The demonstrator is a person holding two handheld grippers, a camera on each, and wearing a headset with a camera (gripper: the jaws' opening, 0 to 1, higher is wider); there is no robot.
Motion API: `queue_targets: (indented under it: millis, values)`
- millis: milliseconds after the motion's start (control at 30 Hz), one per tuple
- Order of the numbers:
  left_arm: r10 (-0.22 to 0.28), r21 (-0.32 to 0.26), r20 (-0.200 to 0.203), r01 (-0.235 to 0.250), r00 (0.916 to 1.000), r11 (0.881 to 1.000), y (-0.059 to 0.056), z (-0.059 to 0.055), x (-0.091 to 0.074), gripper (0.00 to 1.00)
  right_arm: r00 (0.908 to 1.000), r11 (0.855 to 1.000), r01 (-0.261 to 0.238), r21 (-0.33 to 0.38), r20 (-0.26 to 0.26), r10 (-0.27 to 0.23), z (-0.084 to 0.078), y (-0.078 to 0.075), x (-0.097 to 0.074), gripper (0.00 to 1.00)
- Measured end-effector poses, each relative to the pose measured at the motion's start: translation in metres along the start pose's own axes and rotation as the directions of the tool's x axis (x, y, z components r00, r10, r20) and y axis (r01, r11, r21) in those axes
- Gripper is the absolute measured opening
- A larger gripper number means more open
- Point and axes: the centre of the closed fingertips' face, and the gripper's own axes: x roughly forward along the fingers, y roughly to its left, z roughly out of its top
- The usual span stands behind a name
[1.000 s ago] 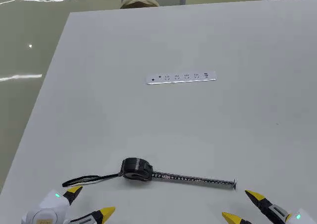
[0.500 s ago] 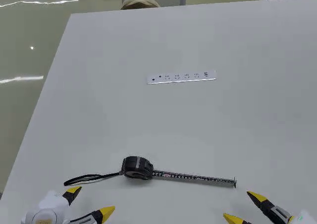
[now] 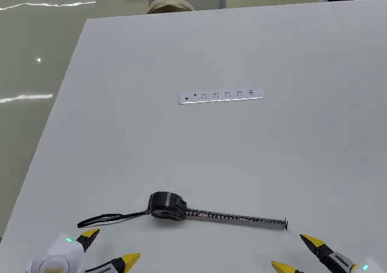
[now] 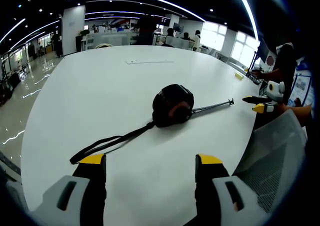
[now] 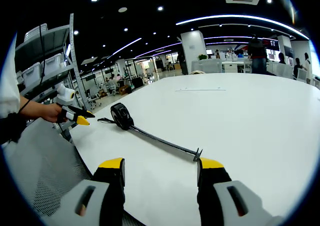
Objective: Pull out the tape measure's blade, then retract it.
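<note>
Lying untouched: tape measure (image 3: pixel 167 205), blade (image 3: pixel 239 218) out

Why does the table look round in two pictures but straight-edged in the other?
Both gripper views use fisheye lenses, bending the white table and ceiling lights into curves; the head view keeps the edges straight, with glare streaks on the glossy floor.
</note>
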Motion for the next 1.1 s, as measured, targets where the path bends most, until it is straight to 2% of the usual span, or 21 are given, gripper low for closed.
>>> queue_targets:
  millis: [267,400,533,700,1100]
  values:
    - [0.008,-0.009,-0.011,-0.008,0.9999,1.0,0.001,0.001,-0.001,0.7,1.0,1.0,0.0,0.009,0.005,0.0,0.001,0.001,0.0,0.58]
    - [0.027,-0.005,-0.033,-0.027,0.9991,1.0,0.001,0.002,0.002,0.7,0.9999,1.0,-0.005,0.012,0.011,0.005,0.002,0.002,0.001,0.58]
    - [0.036,-0.046,-0.02,-0.037,0.9991,0.998,0.002,0.008,0.006,0.71,0.9997,1.0,-0.015,0.014,0.021,0.015,0.004,0.003,0.002,0.58]
    - [0.04,-0.055,-0.022,-0.041,0.999,0.998,-0.006,0.012,0.012,0.71,0.9995,1.0,-0.023,0.015,0.021,0.022,0.005,0.004,0.004,0.58]
    - [0.062,-0.101,-0.015,-0.064,0.9979,0.993,-0.014,0.024,0.033,0.75,0.9994,0.999,-0.029,0.013,0.02,0.029,0.005,0.005,0.008,0.58]
